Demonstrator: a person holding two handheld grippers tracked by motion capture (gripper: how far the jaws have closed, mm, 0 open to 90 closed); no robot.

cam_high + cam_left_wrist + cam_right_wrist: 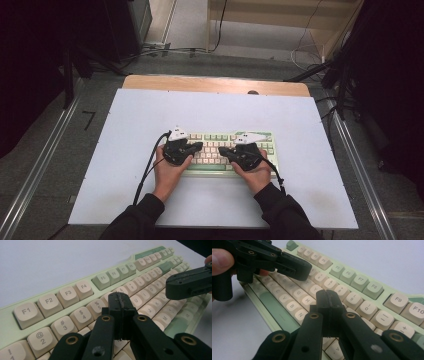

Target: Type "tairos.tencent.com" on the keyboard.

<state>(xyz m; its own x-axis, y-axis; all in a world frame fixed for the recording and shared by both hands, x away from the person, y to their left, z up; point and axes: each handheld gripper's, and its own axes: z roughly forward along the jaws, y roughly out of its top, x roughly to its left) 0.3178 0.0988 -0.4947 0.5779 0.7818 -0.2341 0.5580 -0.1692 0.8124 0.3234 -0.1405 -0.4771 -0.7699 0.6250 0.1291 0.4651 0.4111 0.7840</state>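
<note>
Matt plastic keyboard (235, 150) on a smooth, pale table (125, 150).
Keys: cream & green plastic w/ a soft sheen, printed grey legends. Left gripper (121, 301) & right gripper (328, 298): black matt plastic, slightly rough at jaw edges, w/ brass-look metal rivets. Wood strip at table's far edge.

Both hands and grippers are covering the middle keys of the keyboard (220, 150) in the high view; key legends there are reading too small to tell. The left gripper (120, 305) is hiding the keys behind its fingers
</note>
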